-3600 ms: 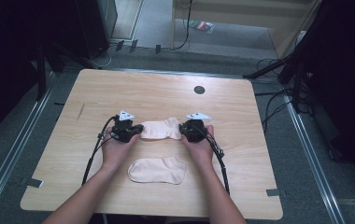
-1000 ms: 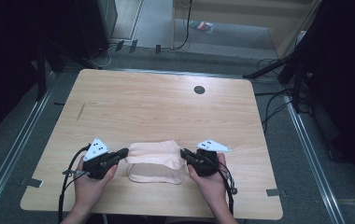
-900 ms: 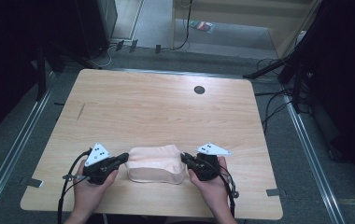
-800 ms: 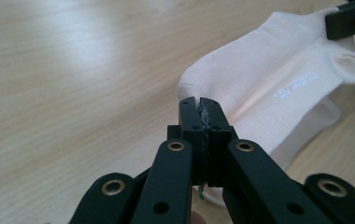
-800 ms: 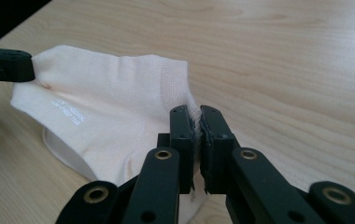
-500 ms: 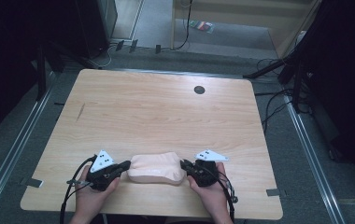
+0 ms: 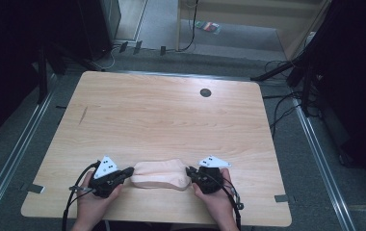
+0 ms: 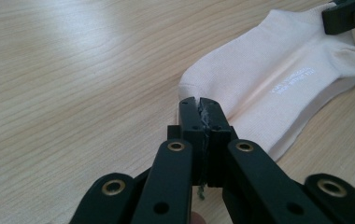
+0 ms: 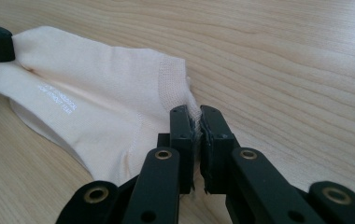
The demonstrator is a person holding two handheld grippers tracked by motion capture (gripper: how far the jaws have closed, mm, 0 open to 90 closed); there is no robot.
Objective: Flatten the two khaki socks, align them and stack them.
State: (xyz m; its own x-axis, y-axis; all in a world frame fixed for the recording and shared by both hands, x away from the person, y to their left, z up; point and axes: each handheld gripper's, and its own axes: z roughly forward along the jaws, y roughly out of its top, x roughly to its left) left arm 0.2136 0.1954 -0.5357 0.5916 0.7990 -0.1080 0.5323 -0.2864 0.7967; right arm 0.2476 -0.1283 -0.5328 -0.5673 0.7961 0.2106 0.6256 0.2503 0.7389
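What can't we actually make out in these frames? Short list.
- Lower cream sock: covered by the top cream ankle sock; just an edge peeks out in the left gripper view.
- White print on the top sock: too small to read.
- Fabric between the left gripper tips: black jaws hide it.
- Same at the right gripper.
- Forearms: cut by the high view's bottom edge.

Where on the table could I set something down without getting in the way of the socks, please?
The whole far half of the table is bare wood, from the socks out to the small dark hole near the far edge. The near corners, outside each hand, are also bare. It is crowded only at the near edge, where the left tool and right tool pinch the socks' ends.
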